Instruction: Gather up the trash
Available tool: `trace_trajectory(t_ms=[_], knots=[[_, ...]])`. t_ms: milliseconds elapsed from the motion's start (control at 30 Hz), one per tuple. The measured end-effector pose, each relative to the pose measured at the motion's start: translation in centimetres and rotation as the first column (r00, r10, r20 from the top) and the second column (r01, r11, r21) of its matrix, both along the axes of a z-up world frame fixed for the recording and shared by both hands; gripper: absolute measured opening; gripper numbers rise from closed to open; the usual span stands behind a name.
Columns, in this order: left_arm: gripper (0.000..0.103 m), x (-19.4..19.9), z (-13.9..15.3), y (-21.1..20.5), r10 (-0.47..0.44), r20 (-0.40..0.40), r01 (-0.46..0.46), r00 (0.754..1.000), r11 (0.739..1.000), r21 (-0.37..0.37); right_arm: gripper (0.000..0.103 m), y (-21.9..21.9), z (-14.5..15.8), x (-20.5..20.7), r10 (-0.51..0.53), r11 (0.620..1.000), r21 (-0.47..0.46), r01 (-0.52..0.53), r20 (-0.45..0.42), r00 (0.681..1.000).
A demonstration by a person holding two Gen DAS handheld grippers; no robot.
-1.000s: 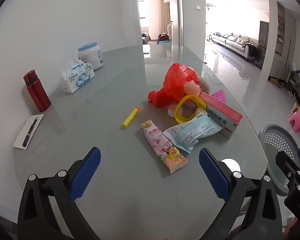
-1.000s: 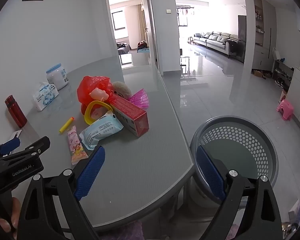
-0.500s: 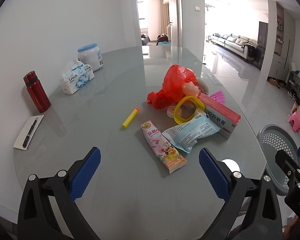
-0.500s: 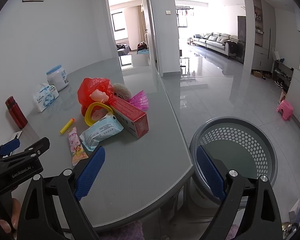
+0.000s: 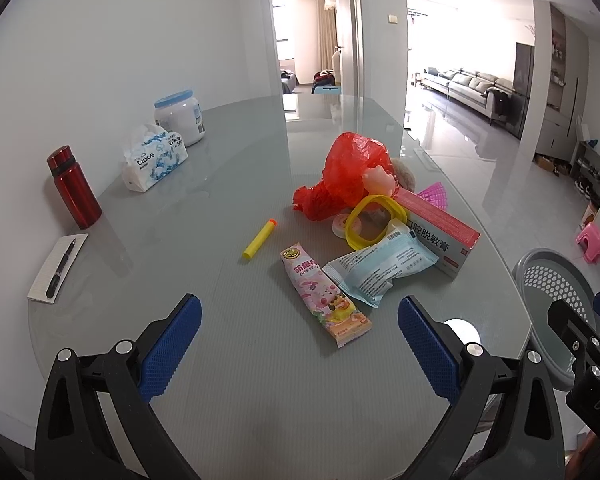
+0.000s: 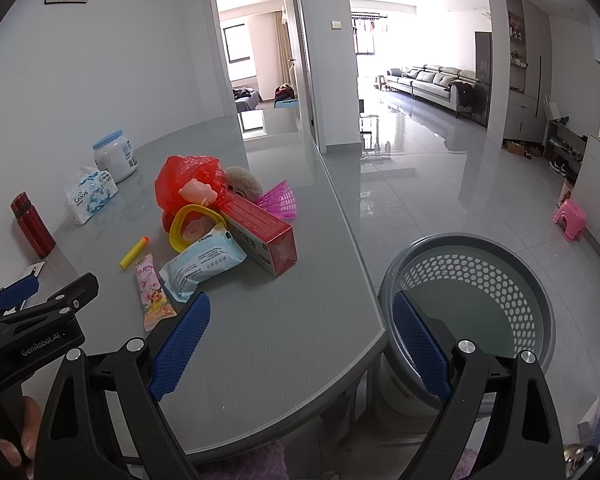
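Observation:
A pile of trash lies on the grey table (image 5: 228, 380): a red plastic bag (image 5: 350, 168), a yellow ring (image 5: 370, 220), a red-and-white box (image 5: 440, 232), a pale blue wipes packet (image 5: 380, 272), a pink snack wrapper (image 5: 326, 292) and a yellow foam dart (image 5: 259, 238). My left gripper (image 5: 300, 344) is open and empty, above the table in front of the wrapper. My right gripper (image 6: 300, 340) is open and empty over the table's right edge, beside the grey perforated bin (image 6: 472, 280). The pile also shows in the right wrist view (image 6: 228, 232).
A red bottle (image 5: 74, 186), a tissue pack (image 5: 154, 158) and a white jar (image 5: 180, 120) stand along the wall at the left. A notepad with a pen (image 5: 58, 266) lies near the left edge. A pink stool (image 6: 570, 218) stands on the floor.
Both grippers have shifted very slightly; the pile sits a touch lower and nearer in the right wrist view. Nothing was taken hold of or let go.

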State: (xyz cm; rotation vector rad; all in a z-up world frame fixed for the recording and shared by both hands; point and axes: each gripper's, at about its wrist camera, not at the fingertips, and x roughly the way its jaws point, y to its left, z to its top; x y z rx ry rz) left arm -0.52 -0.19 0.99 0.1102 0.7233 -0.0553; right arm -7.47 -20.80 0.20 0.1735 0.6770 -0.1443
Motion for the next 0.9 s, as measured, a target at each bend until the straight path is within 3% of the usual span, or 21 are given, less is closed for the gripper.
trace_trajectory(t_ms=[900], knots=[[0.097, -0.11, 0.27, -0.14, -0.002, 0.004, 0.002, 1.000, 1.000, -0.002, 0.088, -0.04, -0.10, -0.04, 0.000, 1.000, 0.003, -0.001, 0.002, 1.000]])
